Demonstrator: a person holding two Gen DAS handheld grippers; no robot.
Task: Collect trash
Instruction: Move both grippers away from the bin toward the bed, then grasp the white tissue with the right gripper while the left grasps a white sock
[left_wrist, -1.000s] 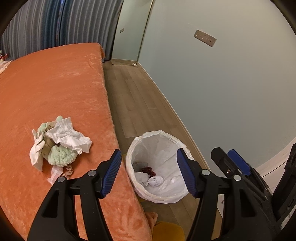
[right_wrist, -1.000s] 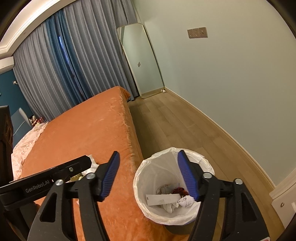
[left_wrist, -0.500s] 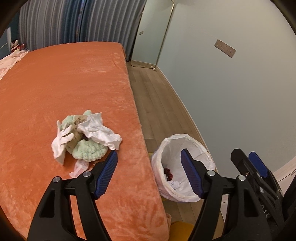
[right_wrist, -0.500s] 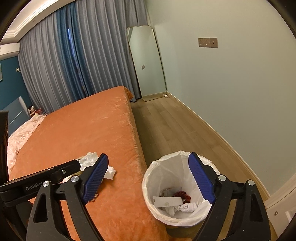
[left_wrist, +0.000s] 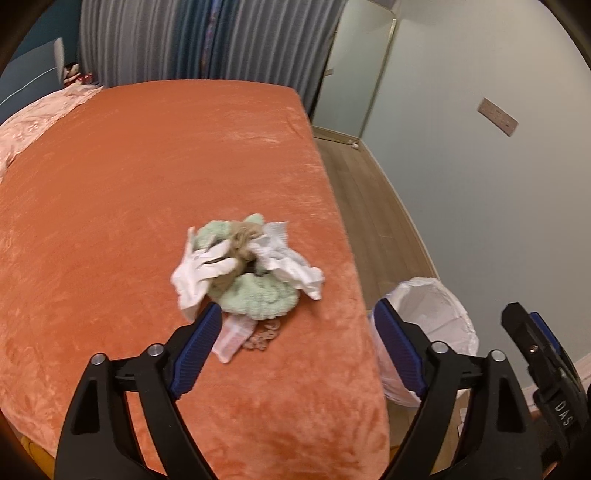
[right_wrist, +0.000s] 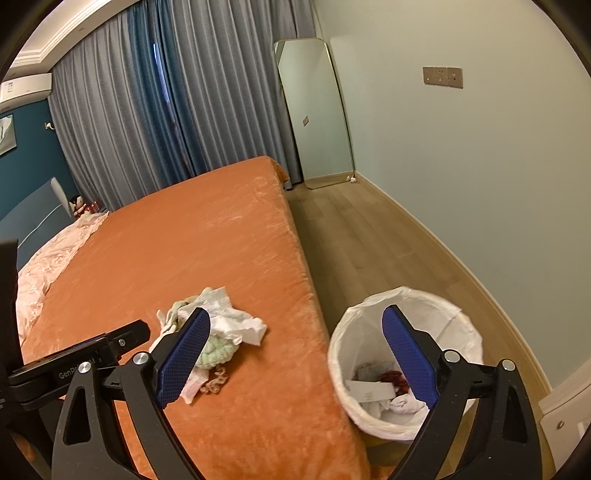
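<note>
A heap of trash (left_wrist: 243, 269) lies on the orange bed (left_wrist: 129, 192) near its right edge: crumpled white tissues, a pale green knitted piece and a brownish scrap. My left gripper (left_wrist: 299, 350) hovers just short of the heap, its jaws opening with nothing between them. In the right wrist view the same heap (right_wrist: 218, 332) shows behind the left finger. My right gripper (right_wrist: 295, 358) straddles the bed edge and the bin, jaws opening and empty. The white-lined trash bin (right_wrist: 406, 306) stands on the floor beside the bed with tissues, a card and a red scrap inside.
Wooden floor (right_wrist: 354, 236) runs between the bed and the pale wall. A tall mirror (right_wrist: 314, 110) leans in the far corner by grey-blue curtains. A pink cover (left_wrist: 33, 122) lies at the bed's far left. The bin (left_wrist: 428, 306) sits low right in the left wrist view.
Both grippers swung left, from over the bin toward the bed. The heap now sits central ahead of the left gripper. Both pairs of jaws have spread wider.
</note>
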